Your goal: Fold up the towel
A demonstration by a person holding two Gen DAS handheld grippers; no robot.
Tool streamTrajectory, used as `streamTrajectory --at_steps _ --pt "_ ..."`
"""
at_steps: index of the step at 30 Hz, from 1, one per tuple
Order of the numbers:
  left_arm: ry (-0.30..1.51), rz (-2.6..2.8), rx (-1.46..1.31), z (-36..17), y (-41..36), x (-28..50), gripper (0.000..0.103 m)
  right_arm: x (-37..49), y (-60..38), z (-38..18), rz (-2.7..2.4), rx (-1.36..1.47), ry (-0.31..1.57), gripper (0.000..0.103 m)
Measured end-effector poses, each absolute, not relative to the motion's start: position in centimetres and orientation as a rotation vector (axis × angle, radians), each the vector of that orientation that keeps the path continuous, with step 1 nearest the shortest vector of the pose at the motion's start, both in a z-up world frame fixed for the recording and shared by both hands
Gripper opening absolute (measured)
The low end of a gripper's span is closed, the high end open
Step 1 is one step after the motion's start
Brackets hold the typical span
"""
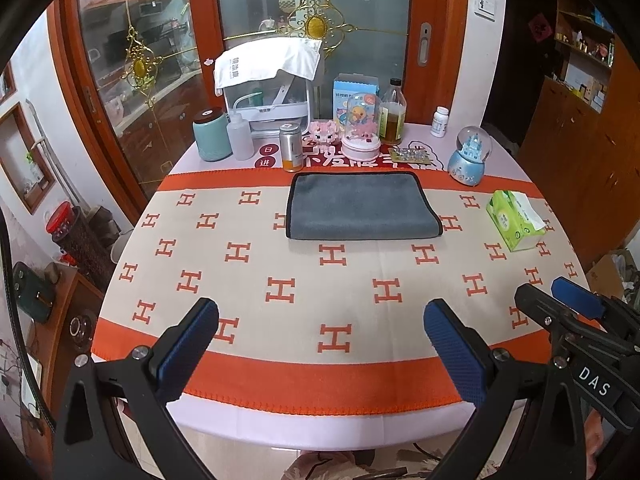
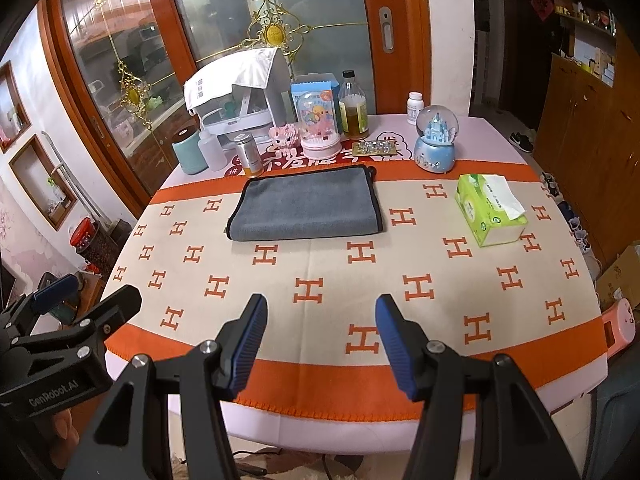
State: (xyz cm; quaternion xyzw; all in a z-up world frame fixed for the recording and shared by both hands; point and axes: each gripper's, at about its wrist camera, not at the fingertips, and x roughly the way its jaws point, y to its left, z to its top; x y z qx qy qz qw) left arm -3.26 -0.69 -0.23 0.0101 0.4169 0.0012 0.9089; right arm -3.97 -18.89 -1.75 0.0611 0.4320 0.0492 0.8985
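One grey towel (image 1: pixel 364 210) lies flat toward the far half of the surface (image 1: pixel 304 364), plush microfibre, folded into a soft rectangle with black piping along its edges; the near edge is the rounded fold. It sits on a beige cloth (image 1: pixel 320 280) printed with orange H shapes and banded in orange front and back.

Left claw (image 1: pixel 320 340) hangs over the near edge, its two blue ribbed pads spread wide, nothing between them. Right claw (image 2: pixel 322 342) hangs alongside over the same edge, pads parted too but narrower than the left, also carrying nothing. Both are well apart from the towel.

Behind the towel, a crowded back row: one teal canister (image 1: pixel 211 134), one white squeeze bottle (image 1: pixel 240 138), one silver can (image 1: pixel 291 147) with an orange base, one pink brick pig (image 1: pixel 326 133), one glass dome (image 1: pixel 362 126) on a pink base, one glass bottle (image 1: pixel 393 114) of amber liquid, one white pill bottle (image 1: pixel 440 121), one blister pack (image 1: pixel 412 156), and one blue snow globe (image 1: pixel 469 156). The silver can stands just beside the towel's far-left corner.

Right of the towel, one green tissue pack (image 1: pixel 515 220), a white sheet poking out, near but apart.

Between the claws and the towel's near edge, only open patterned cloth.
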Motion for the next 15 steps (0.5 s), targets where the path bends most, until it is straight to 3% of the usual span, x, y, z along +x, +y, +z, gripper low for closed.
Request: streamTrajectory --at_steps 15 --pt "0.865 0.005 0.015 -0.53 -0.35 -3.30 0.102 -3.92 -18.75 -1.73 0.102 0.128 0.896 0.057"
